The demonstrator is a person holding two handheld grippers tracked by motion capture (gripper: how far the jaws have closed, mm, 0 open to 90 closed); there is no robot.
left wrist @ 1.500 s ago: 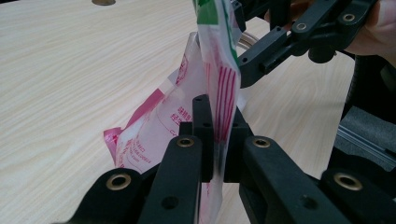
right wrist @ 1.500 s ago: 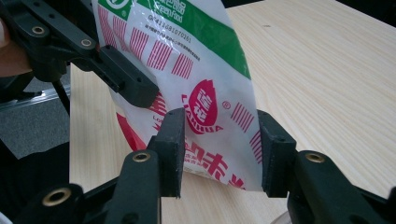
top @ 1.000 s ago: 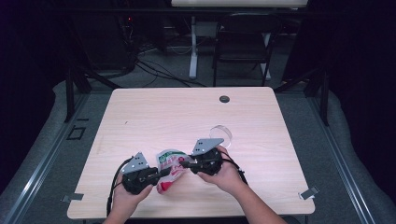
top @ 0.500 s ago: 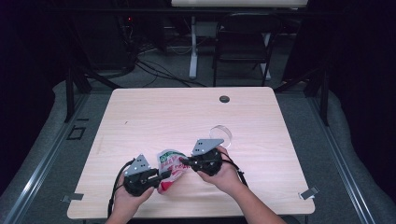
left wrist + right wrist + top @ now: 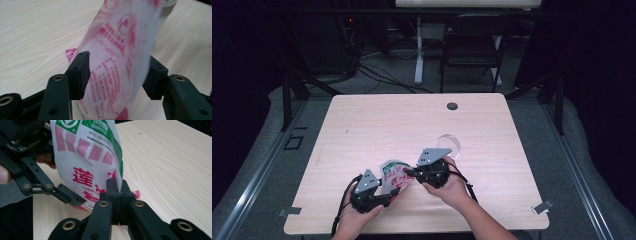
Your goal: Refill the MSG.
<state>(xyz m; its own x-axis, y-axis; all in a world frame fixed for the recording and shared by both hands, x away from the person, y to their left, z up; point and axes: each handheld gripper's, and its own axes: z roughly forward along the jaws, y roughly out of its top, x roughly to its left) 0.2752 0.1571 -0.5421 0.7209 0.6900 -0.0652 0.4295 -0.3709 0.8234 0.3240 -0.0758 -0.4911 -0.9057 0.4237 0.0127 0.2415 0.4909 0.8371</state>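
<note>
1. On the table (image 5: 362, 125), down at the 6 o'clock edge, both hands work one bag (image 5: 393, 172), a white pouch printed in red and green.
2. The right gripper (image 5: 408, 173) has its jaws pinched tight together on the bag's edge; in the right gripper view the two black jaws meet with the plastic (image 5: 87, 157) caught between them.
3. The left gripper (image 5: 393, 192) sits at the bag's 7 o'clock, and its jaws have just been opening. In the left gripper view they stand apart with the bag (image 5: 117, 65) between them; the left pad is at the film's edge, the right pad behind the blurred plastic, so there's no squeeze on it.
4. The bag stands up off the wood, held by the right gripper, tilted between the two tools.
5. A clear lid (image 5: 448, 143) lies flat at the right gripper's 1 o'clock, just beside it.
6. A dark grommet (image 5: 452, 106) sits near the table's 12 o'clock edge, well apart from the action.
</note>
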